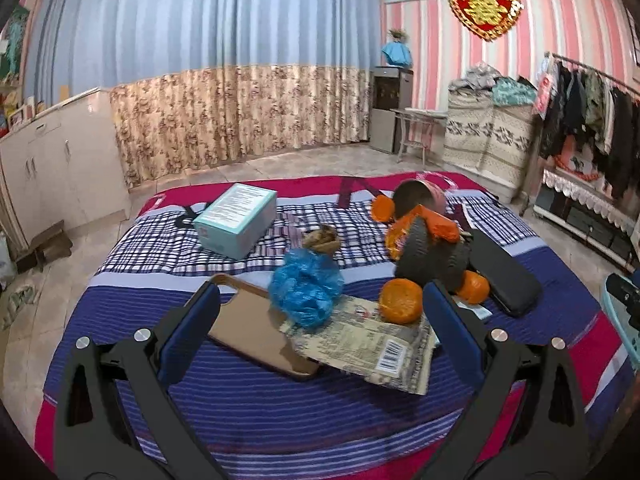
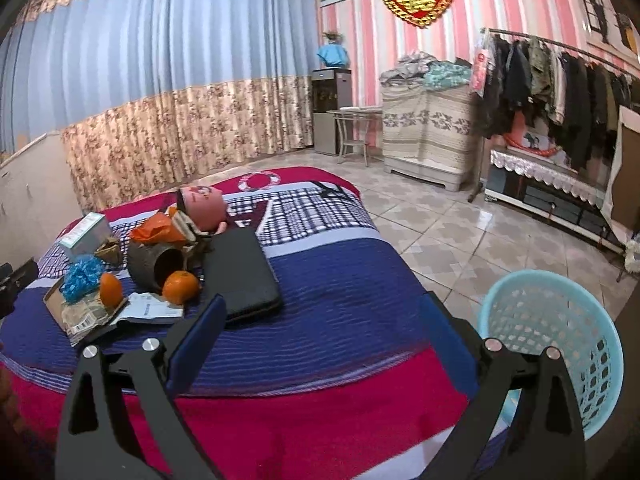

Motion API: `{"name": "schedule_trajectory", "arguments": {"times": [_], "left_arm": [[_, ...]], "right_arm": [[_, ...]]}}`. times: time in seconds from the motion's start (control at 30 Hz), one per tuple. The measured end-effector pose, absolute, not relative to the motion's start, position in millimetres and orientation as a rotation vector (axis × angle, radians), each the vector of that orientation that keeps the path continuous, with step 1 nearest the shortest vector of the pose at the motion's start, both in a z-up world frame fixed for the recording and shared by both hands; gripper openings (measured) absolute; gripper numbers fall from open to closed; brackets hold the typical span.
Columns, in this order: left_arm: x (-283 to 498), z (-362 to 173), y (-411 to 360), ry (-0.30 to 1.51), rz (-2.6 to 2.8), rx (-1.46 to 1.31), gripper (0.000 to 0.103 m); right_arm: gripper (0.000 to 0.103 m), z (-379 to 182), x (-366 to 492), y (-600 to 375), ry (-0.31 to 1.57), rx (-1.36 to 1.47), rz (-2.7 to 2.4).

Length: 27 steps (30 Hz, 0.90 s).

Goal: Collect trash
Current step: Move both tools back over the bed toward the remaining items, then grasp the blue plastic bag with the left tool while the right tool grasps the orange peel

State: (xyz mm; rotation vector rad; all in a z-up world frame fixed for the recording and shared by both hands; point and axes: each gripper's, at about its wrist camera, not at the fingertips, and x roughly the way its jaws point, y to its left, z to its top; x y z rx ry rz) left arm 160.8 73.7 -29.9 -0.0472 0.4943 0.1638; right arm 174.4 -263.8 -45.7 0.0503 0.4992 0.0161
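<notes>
Blue crumpled plastic [image 1: 306, 294] was the most obvious bit of trash, sitting on the striped bedspread [image 1: 280, 396] right on the edge of a flattened printed wrapper [image 1: 372, 344] with a barcode, and just beside a brown phone case [image 1: 256, 330]. Left gripper [image 1: 320, 320] was spread wide with nothing in it, hanging over that pile, the blue wad and wrapper showing between its fingers. Orange peel-looking wrapper [image 1: 424, 224] was draped on a dark tipped-over cup [image 1: 432, 260], with a couple of oranges [image 1: 401, 301] next to it and a black case [image 1: 504, 276] off to the right. A teal box [image 1: 238, 220] sat further back.

Right gripper [image 2: 320, 328] was also wide open and empty, over the bare blue and red part of the bed. The light blue mesh basket [image 2: 552, 344] stood on the floor just beside the bed, by the right finger.
</notes>
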Motion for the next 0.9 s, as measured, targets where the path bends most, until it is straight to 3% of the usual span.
{"name": "schedule_trajectory", "arguments": {"times": [0.33,0.9], "left_arm": [[159,-38,111,0.508,0.223,-0.047,0.098],[220,-72,109,0.640,0.159,-0.006,0.098]], "right_arm": [[0.095,-22,204,-232,0.476,-0.068,0.063],[0.097,-65,225,-200,0.581,-0.054,0.124]]}}
